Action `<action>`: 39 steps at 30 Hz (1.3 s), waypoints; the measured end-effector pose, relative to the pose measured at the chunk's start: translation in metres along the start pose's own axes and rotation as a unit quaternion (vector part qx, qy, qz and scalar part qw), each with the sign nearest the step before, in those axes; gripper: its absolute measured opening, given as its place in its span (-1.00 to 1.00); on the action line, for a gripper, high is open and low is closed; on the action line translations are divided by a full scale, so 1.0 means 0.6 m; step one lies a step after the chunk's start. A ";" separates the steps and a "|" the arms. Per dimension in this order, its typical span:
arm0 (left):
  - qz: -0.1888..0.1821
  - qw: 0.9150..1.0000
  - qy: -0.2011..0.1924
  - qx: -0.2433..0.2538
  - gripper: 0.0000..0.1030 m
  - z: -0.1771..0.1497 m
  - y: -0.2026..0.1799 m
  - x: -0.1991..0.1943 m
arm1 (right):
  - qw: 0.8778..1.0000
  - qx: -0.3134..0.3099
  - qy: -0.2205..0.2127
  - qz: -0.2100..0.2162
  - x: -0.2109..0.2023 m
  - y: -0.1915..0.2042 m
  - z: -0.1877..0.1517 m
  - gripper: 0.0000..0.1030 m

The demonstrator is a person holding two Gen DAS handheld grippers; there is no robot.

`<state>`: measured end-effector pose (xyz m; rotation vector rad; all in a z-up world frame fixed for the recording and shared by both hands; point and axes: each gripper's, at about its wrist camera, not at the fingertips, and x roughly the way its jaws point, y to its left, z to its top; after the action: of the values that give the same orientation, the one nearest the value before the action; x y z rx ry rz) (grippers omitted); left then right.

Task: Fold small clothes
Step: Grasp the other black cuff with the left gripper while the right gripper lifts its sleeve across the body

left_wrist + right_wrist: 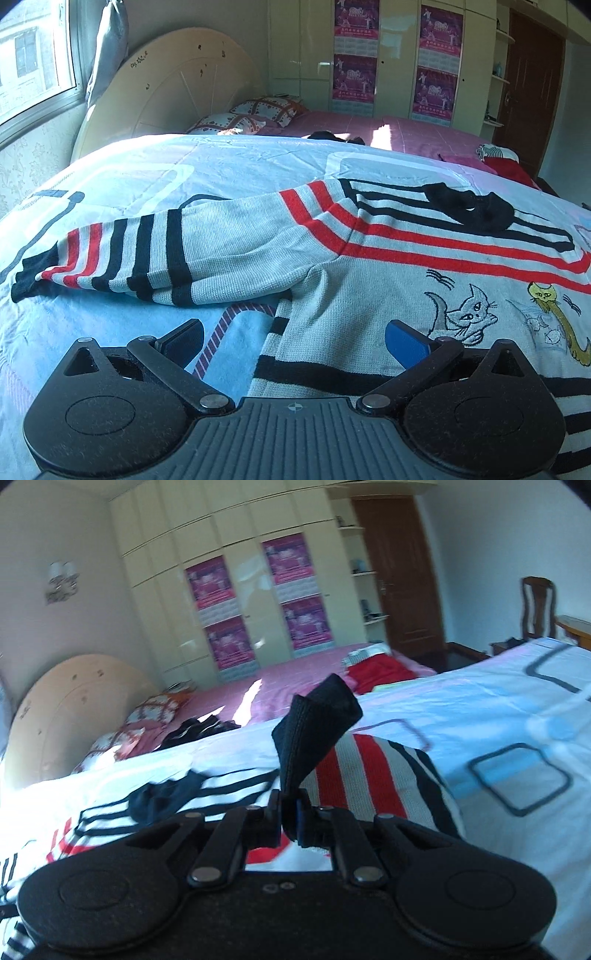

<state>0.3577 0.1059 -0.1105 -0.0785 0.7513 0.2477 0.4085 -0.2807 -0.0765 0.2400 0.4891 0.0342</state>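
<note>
A small grey knit sweater (258, 236) with red and black stripes and embroidered cats lies flat on the blue patterned bedspread (147, 173). Its left sleeve stretches out to the left, and its black collar (469, 208) is at the far side. My left gripper (295, 338) is open low over the sweater's lower left hem, one finger on each side of the edge. My right gripper (290, 819) is shut on the black cuff (314, 723) of the right sleeve and holds it lifted above the striped sleeve (362, 771).
A second bed with a pink sheet (406, 129), patterned pillows (258, 114) and dark and red clothes (380, 670) lies beyond. A rounded headboard (173, 88), a window at left, wardrobes with posters (291, 594), a brown door and a chair (537, 605) surround the beds.
</note>
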 end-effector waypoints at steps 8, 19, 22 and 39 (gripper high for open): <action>-0.030 0.999 0.023 0.009 1.00 -0.003 0.012 0.029 | 0.985 -0.142 0.087 0.037 0.081 0.211 -0.106 -0.37; -0.213 0.977 0.027 -0.001 0.01 0.016 -0.161 0.027 | 0.994 -0.089 0.022 -0.062 -0.038 0.084 -0.069 -0.43; -0.278 0.958 0.053 -0.038 -0.01 0.020 -0.216 0.042 | 0.994 -0.082 0.019 -0.075 -0.050 0.055 -0.065 -0.43; -0.319 0.940 0.039 -0.110 -0.91 0.050 -0.263 0.093 | 0.993 -0.044 0.025 -0.110 -0.073 -0.023 -0.069 -0.43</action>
<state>0.4564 -0.0313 -0.1297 -0.5378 0.7367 -0.2962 0.3503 -0.2892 -0.0951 0.0985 0.5600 -0.1530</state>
